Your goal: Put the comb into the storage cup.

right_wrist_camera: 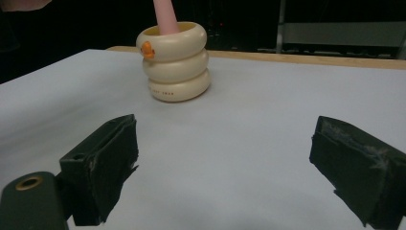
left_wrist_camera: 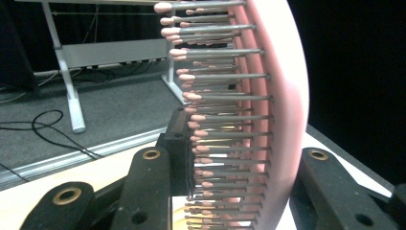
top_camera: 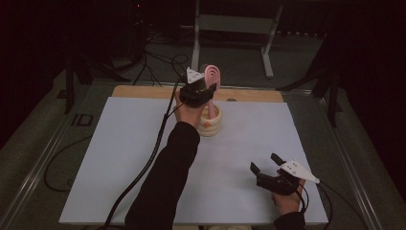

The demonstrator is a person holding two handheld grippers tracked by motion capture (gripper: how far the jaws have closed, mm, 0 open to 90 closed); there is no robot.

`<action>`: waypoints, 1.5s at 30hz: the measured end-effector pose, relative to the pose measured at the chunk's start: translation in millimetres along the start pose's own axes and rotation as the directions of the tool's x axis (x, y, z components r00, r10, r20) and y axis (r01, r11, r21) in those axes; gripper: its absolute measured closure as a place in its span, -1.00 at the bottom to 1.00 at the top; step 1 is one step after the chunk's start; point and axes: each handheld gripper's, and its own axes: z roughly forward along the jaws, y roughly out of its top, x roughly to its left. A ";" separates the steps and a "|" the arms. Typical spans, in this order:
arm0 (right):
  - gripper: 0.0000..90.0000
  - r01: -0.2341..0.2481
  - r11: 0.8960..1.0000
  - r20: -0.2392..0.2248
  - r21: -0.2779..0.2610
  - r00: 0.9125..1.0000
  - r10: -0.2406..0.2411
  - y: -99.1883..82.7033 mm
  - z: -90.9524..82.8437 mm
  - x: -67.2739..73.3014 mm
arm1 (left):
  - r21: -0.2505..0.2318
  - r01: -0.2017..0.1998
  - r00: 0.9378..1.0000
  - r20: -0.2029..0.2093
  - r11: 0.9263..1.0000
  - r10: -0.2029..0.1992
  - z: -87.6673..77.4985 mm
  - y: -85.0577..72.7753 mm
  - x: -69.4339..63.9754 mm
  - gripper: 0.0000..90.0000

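Standing in the cream ribbed holder shaped like three stacked rings (top_camera: 211,122), the pink plastic hairbrush with grey pink-tipped bristles (top_camera: 212,76) has its handle down inside the holder and its head above the rim. From above, the left gripper (top_camera: 203,91) sits clamped on the brush just above the holder, but the hand and gripper body cover the contact. The left gripper view supplies what that angle lacks: the black jaws press the brush head from either side, bristles (left_wrist_camera: 225,98) jutting sideways from the pink back, which is cut off at the top edge. The holder there is barely a sliver beneath the bristles, hard to make out.

The right gripper (top_camera: 264,164) lies well to the near right of the holder, over the pale blue-white table mat (top_camera: 119,158), its jaws spread wide with nothing between them. Its own view adds a small orange duck figure (right_wrist_camera: 148,49) on the holder's top ring, and faint lettering on the bottom ring too small to read; the brush there is cut to its handle.
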 end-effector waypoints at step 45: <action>-0.80 -0.038 0.999 -0.012 0.000 0.999 0.038 -0.8 1.3 -2.5 | 0.046 0.029 1.000 0.009 0.999 -0.029 12.8 -19.5 0.5 0.42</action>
